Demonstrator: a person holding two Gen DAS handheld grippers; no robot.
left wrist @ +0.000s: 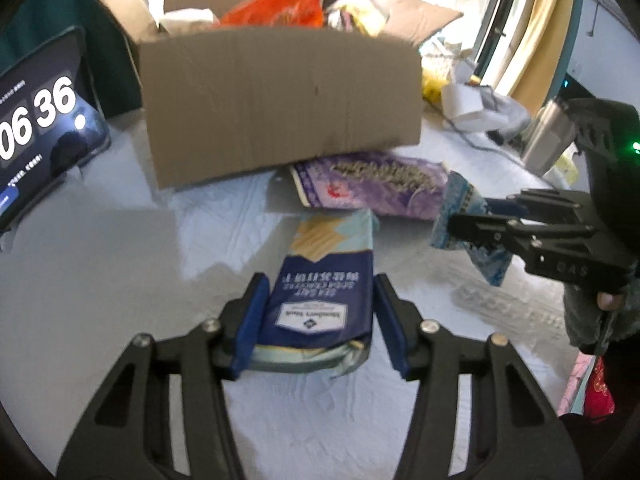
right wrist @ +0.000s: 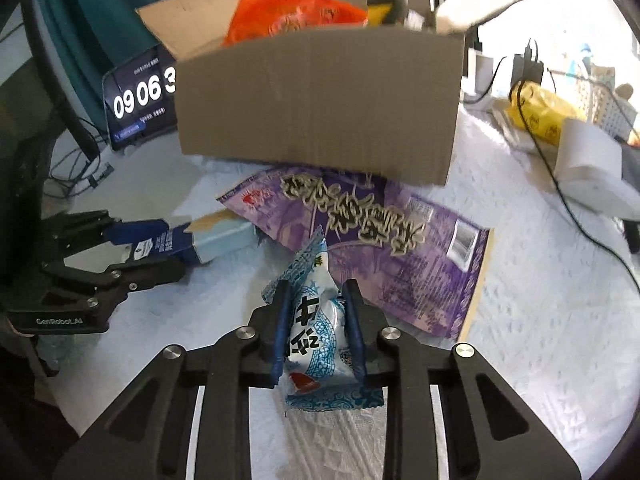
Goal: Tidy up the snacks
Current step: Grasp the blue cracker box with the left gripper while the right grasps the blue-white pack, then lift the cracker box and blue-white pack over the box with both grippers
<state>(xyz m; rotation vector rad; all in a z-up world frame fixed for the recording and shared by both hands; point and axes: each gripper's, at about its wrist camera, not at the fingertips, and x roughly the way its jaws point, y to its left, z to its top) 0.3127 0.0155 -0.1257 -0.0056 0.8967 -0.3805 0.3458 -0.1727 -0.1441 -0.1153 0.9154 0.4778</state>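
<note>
my left gripper [left wrist: 318,312] has its blue pads on either side of a navy cracker box [left wrist: 320,292]; the left pad touches it, the right one looks a hair off, so i can't tell whether i'm gripping it. its label reads "sea salt soda crackers", upside down from my side, with a badge i can't read. my right gripper [right wrist: 320,320] is clamped on a small blue-and-white packet [right wrist: 316,320] with bold black chinese characters and a red mark near its bottom. just ahead of both grippers a purple snack bag [right wrist: 360,236] lies flat on the white tablecloth [right wrist: 540,280], its far edge under a cardboard box [right wrist: 320,104] holding an orange bag [right wrist: 288,12]. ahead and to my left, a tablet [right wrist: 138,100] shows "09 06 3".
</note>
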